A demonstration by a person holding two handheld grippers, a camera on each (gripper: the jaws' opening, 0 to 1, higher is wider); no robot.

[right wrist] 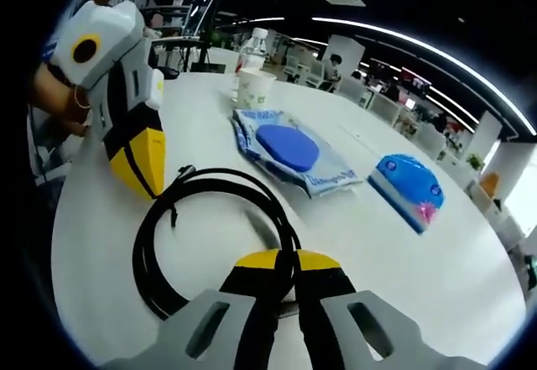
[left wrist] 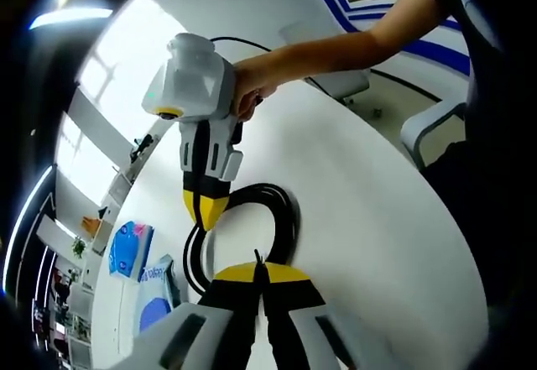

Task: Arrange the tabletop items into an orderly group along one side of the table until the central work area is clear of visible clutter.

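The white round bench (right wrist: 470, 303) carries all the things and takes most of both views. In the right gripper view, an open office with ceiling lights and desks lies behind it.

The largest thing on the bench is the black cable (right wrist: 159, 244), coiled in a loose loop in the middle part of the bench; in the left gripper view the same cable (left wrist: 285, 219) lies just in front of the jaws. Beyond the coil, in the right gripper view, lies a flat wipes pack (right wrist: 289, 160) with a blue oval lid, and well apart to its right a smaller blue pack (right wrist: 409, 187) with a little pink at one corner. At the far edge of the bench stand a paper cup (right wrist: 253, 90) and, just behind it, a clear bottle (right wrist: 254, 49) with a white cap.

The left gripper (left wrist: 258, 271) has its yellow-tipped jaws closed together, with nothing between them; its tips are close to the cable loop. In the right gripper view the left gripper (right wrist: 138, 164) comes in from the left, tips pointing down just beside the coil.

The right gripper (right wrist: 285, 261) also has its jaws pressed together; they stand over the near side of the coil, but I cannot tell if they pinch the cable. In the left gripper view the right gripper (left wrist: 205, 211) is held by a hand (left wrist: 252, 89), its tips down at the cable loop.
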